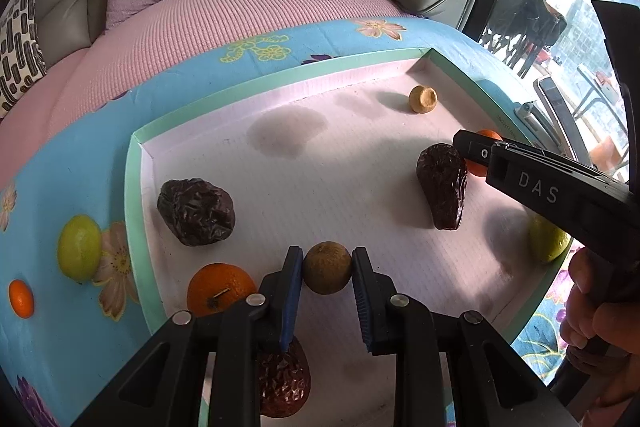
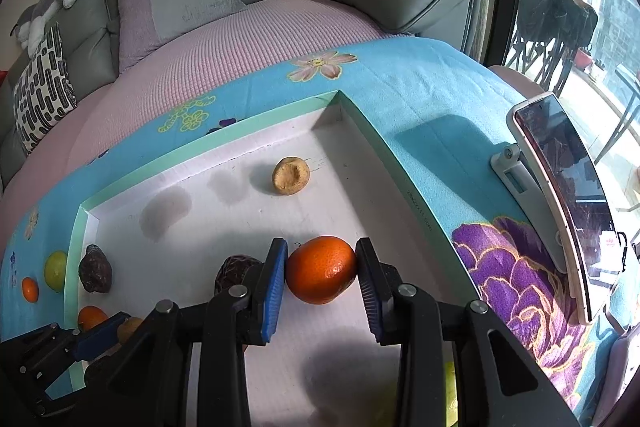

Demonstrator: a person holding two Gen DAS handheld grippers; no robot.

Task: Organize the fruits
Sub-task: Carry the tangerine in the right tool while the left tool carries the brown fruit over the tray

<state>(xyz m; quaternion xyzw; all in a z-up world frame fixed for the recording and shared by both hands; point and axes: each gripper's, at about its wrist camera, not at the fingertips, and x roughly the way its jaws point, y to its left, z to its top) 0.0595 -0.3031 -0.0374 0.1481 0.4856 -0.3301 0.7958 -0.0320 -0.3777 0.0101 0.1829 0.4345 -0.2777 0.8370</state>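
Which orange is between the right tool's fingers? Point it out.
The orange by the tray's right wall, framed by the right tool. The second orange lies in the tray's near-left corner; the smallest one sits outside on the cloth.

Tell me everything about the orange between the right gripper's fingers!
The orange is round, bright and shiny, with dimpled peel and a small dark stem mark. It sits on the white floor of the tray, near its right wall. The right gripper has a finger close on each side; real squeezing cannot be told.
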